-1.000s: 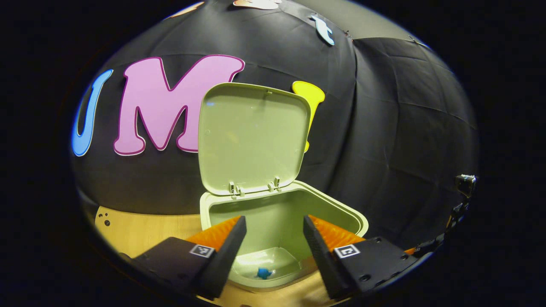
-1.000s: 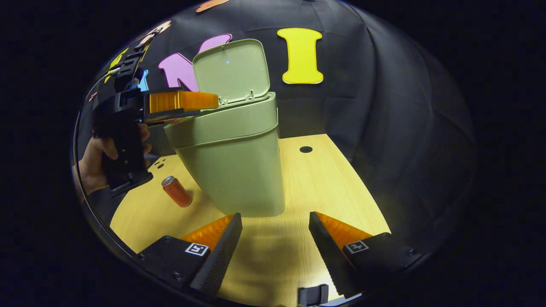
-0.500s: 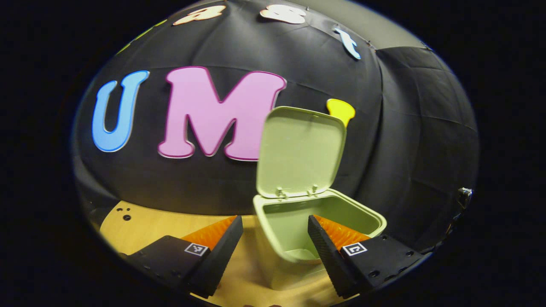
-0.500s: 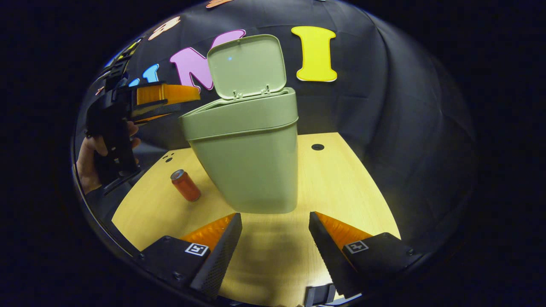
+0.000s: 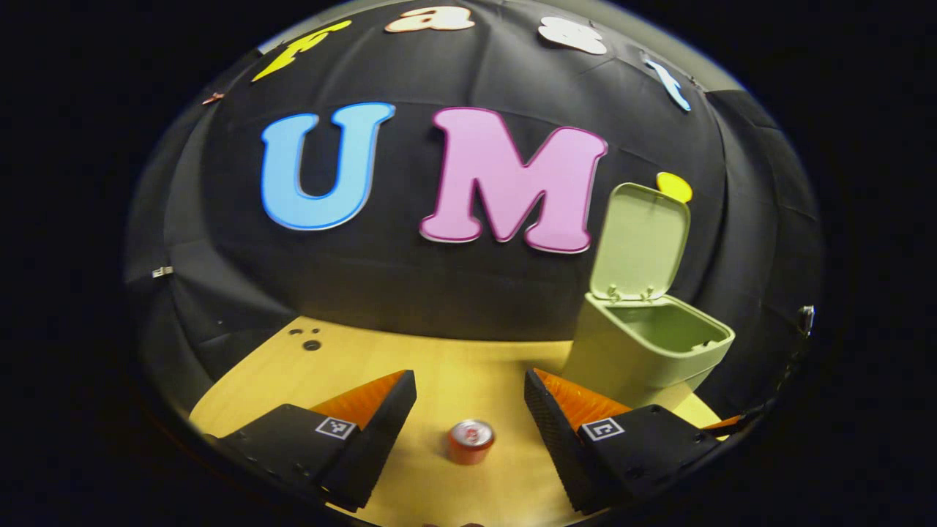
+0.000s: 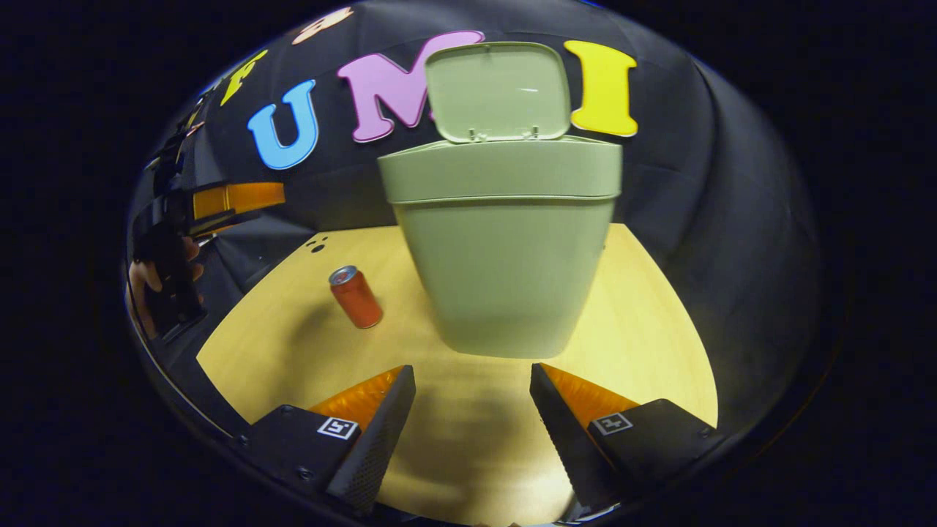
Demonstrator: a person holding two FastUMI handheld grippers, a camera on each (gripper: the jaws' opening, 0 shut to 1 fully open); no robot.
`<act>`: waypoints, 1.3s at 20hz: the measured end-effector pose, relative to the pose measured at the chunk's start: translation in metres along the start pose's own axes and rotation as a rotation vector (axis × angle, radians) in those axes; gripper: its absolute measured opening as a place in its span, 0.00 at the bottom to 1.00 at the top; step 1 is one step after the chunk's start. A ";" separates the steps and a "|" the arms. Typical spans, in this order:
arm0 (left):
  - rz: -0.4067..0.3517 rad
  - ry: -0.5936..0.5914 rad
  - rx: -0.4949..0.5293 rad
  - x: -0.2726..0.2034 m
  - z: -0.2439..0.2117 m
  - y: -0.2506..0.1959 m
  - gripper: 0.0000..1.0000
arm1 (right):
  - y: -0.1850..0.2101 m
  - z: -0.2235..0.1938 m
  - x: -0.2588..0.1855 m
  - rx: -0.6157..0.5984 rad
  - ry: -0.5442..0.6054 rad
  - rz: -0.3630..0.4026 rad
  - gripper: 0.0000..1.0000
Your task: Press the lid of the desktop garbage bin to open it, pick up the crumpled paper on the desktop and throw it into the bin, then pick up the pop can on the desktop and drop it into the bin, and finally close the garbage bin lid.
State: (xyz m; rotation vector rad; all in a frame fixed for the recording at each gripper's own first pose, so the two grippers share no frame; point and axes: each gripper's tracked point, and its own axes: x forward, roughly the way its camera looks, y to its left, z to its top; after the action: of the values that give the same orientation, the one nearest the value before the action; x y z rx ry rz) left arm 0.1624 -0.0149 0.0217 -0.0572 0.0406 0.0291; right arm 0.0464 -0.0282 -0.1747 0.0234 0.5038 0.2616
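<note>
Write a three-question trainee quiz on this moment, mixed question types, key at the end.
1. True or false: the garbage bin has its lid raised.
2. The pop can stands: A) inside the bin, B) upright on the desktop, C) on its side.
3. Fill in: in the left gripper view, the can sits between the open fingers of the ___ gripper.

Key: 1 true. 2 B. 3 left. The right gripper is open too, holding nothing.
</note>
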 end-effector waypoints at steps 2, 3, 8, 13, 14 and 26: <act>0.051 0.024 -0.011 -0.015 -0.015 0.033 0.96 | 0.023 -0.002 0.010 -0.025 0.007 0.025 0.99; 0.075 0.038 -0.016 -0.023 -0.022 0.049 0.96 | 0.035 -0.004 0.016 -0.037 0.013 0.039 0.99; 0.150 0.094 -0.032 -0.063 -0.055 0.107 0.96 | 0.079 -0.001 0.046 -0.076 0.022 0.076 0.99; 0.205 0.163 -0.064 -0.090 -0.088 0.143 0.96 | 0.118 0.003 0.078 -0.116 0.029 0.106 0.99; 0.210 0.176 -0.076 -0.093 -0.095 0.147 0.96 | 0.124 0.003 0.085 -0.126 0.032 0.112 1.00; 0.223 0.278 -0.132 -0.085 -0.142 0.175 0.96 | 0.164 0.009 0.176 -0.133 0.059 0.106 0.99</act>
State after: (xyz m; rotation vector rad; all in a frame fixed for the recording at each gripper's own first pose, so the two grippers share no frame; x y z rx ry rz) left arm 0.0662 0.1491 -0.1267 -0.1886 0.3234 0.2474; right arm 0.1588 0.1757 -0.2364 -0.0875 0.5435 0.3996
